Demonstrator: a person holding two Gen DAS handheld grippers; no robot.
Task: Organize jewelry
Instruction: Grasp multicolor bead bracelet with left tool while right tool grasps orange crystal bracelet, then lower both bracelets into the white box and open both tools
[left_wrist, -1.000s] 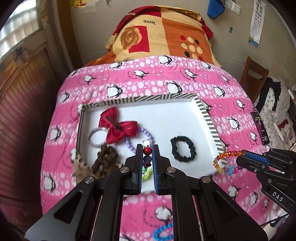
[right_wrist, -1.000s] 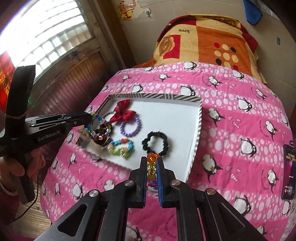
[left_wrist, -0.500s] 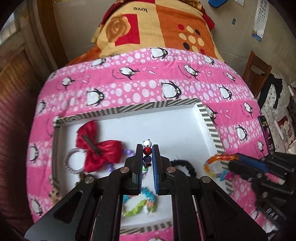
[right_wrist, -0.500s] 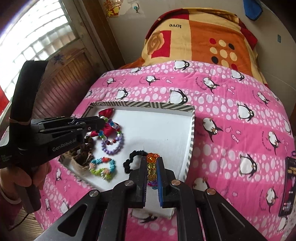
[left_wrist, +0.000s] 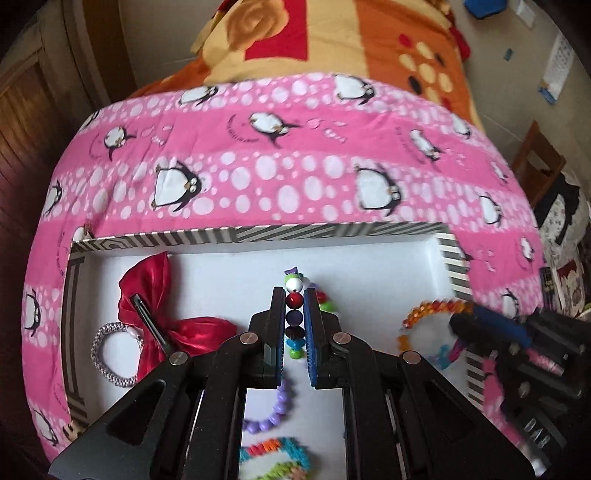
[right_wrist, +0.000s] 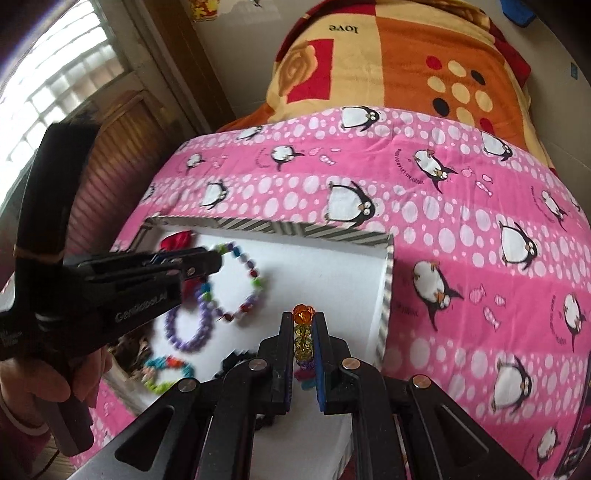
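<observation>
My left tool (left_wrist: 294, 321) pinches a multicoloured bead bracelet (right_wrist: 236, 284) over the white striped-rim tray (left_wrist: 332, 230); my right tool (right_wrist: 303, 350) clamps an orange bead bracelet (left_wrist: 430, 310).

Soft daylight from a blown-out window (right_wrist: 55, 85) at upper left lights the bed (right_wrist: 424, 206) evenly, with faint shadows. Fisheye distortion bends the edges into dark corners; motion blur smears the left hand-held gripper (right_wrist: 207, 260).

One striped tray (left_wrist: 332, 230); two hand-held grippers; one red bow (left_wrist: 155, 291); one silver hair tie (left_wrist: 110, 354); four bead bracelets.
</observation>
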